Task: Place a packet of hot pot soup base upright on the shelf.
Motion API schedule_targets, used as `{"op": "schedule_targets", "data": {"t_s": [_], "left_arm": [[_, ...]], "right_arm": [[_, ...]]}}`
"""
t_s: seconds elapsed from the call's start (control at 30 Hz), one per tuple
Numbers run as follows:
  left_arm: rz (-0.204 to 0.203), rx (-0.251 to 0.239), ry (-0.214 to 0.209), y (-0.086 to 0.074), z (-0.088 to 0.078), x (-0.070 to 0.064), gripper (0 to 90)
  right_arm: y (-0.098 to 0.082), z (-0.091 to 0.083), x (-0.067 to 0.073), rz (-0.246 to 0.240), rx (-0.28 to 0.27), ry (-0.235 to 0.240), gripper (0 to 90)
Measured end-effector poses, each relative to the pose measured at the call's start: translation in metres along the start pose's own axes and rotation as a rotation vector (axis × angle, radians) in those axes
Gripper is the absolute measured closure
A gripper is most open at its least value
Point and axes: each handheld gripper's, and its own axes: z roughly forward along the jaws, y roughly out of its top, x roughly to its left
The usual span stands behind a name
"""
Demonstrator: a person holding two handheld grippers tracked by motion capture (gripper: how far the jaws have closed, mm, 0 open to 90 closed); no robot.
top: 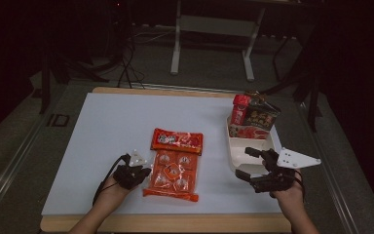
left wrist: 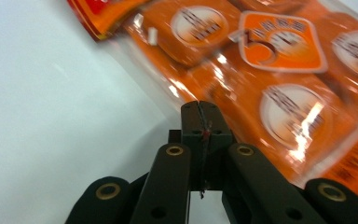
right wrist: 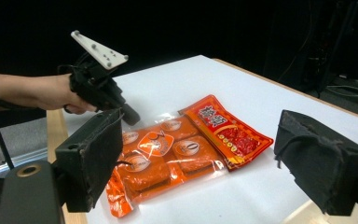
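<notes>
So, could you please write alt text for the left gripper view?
The left gripper's black jaws are shut, their tips at the clear edge of an orange snack pack printed with white round labels. The pack lies on a white table.

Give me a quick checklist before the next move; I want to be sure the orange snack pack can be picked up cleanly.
1. Left gripper shut, nothing between its jaws: not ok for grasping.
2. Left gripper at the clear-wrapped orange multi-pack of snacks: ok.
3. Smaller red snack packet overlaps the pack's far end: not ok.
4. Right gripper open: ok.
5. White plastic tray has free room in its near part: ok.
</notes>
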Motion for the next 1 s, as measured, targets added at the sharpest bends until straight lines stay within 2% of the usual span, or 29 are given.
{"op": "schedule_targets", "data": {"t_s": [0.07, 0.23, 0.3, 0.4, 0.47, 0.6, 0.8, 1.0], "left_arm": [[0.015, 0.009, -0.007, -0.002, 0.001, -0.004, 90.0], [0.021, 0.018, -0.041, -0.002, 0.003, -0.013, 90.0], [0.048, 0.027, -0.020, -0.001, 0.004, -0.016, 90.0], [0.020, 0.019, -0.038, -0.002, 0.005, -0.014, 90.0], [0.020, 0.018, -0.022, -0.002, 0.005, -0.017, 90.0], [0.013, 0.015, -0.045, 0.000, 0.006, -0.019, 90.0], [0.020, 0.012, -0.075, 0.004, 0.010, -0.026, 90.0], [0.051, 0.010, -0.106, 0.013, 0.018, -0.040, 90.0]], "right_arm": [[0.000, 0.000, 0.000, 0.002, -0.001, 0.001, 15.1], [0.000, 0.003, 0.000, 0.004, -0.005, 0.007, 15.1], [-0.001, 0.004, -0.001, 0.006, -0.002, 0.008, 15.2], [-0.001, 0.005, 0.000, 0.004, 0.002, 0.010, 15.1], [-0.002, 0.006, 0.000, 0.007, 0.002, 0.014, 15.1], [-0.002, 0.007, 0.000, 0.007, 0.005, 0.018, 15.1], [-0.001, 0.008, 0.001, 0.005, 0.008, 0.019, 15.2], [-0.001, 0.009, 0.000, 0.003, 0.006, 0.022, 15.1]]}}
